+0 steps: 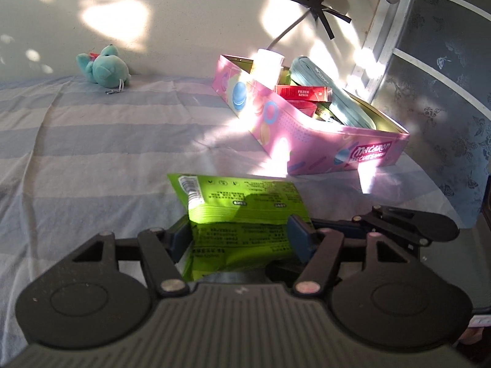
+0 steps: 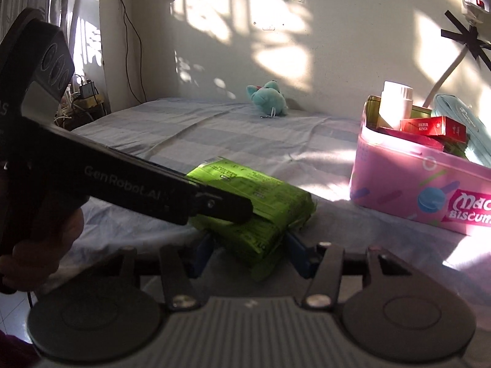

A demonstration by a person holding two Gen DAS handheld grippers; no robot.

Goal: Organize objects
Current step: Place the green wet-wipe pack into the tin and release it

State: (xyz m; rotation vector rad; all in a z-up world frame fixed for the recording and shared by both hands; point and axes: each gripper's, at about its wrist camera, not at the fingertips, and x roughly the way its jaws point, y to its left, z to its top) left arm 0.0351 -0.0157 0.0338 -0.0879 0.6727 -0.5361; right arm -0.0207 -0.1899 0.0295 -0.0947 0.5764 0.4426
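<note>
the green packet (image 1: 242, 211) lies near the front edge of the striped bed (image 1: 92, 153), and both tools are on it. the left gripper (image 1: 242, 236) has its blue pads (image 1: 299, 239) spread about as wide as the packet and set against its two sides, so it grips the packet across its near end. the right gripper (image 2: 250, 253) does much the same from its own side: its blue fingers (image 2: 299, 256) flank the packet's (image 2: 260, 202) near corner, touching the wrapper on both sides, the jaws roughly half open and closed only as far as the packet allows. in the right wrist view the left tool's black body crosses over the packet from the left, with a hand (image 2: 36, 245) holding its handle.

the pink biscuit box (image 1: 307, 128) sits toward the right edge of the bed, near the wall, well apart from the packet. it holds a white bottle (image 1: 268, 66), a red carton (image 1: 302, 93) and a pale blue pouch (image 1: 331, 92). a teal plush toy (image 1: 104, 67) lies at the far edge against the wall.
</note>
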